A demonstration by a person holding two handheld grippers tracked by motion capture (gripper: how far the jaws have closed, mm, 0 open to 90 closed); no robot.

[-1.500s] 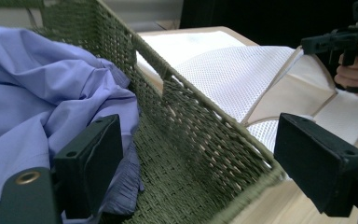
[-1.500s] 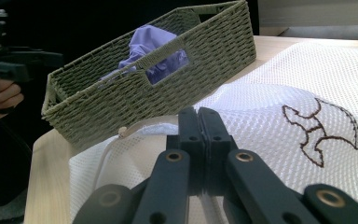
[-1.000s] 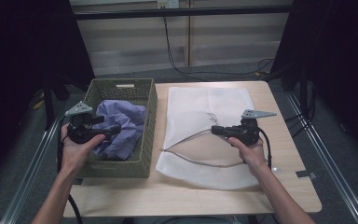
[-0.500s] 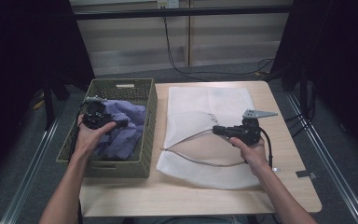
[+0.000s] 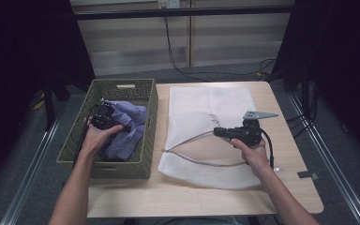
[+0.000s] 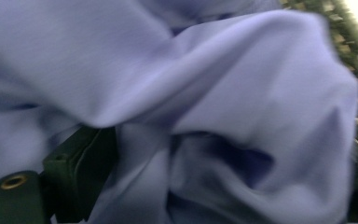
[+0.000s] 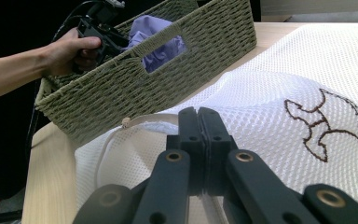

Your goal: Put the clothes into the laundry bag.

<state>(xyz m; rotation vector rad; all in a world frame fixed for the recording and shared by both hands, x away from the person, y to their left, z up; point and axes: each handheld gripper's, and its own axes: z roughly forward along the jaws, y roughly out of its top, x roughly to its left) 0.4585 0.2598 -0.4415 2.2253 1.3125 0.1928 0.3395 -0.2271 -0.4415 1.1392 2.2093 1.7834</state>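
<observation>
Both tongs are at work. Left tongs (image 5: 114,123) are sunk into the purple cloth (image 5: 126,131) inside the green woven basket (image 5: 147,140) at the left of the worktop (image 5: 281,187). In the left gripper view their jaws stand wide apart with folds of the cloth bunched between them, not pressed. Right tongs (image 7: 199,122) are closed on the upper layer of the white mesh bag (image 5: 206,105), which lies just right of the basket. They hold it at the bag's mouth, above the pale zipper edge (image 7: 116,135). A brown embroidered mark (image 7: 324,123) sits on the mesh to their right.
</observation>
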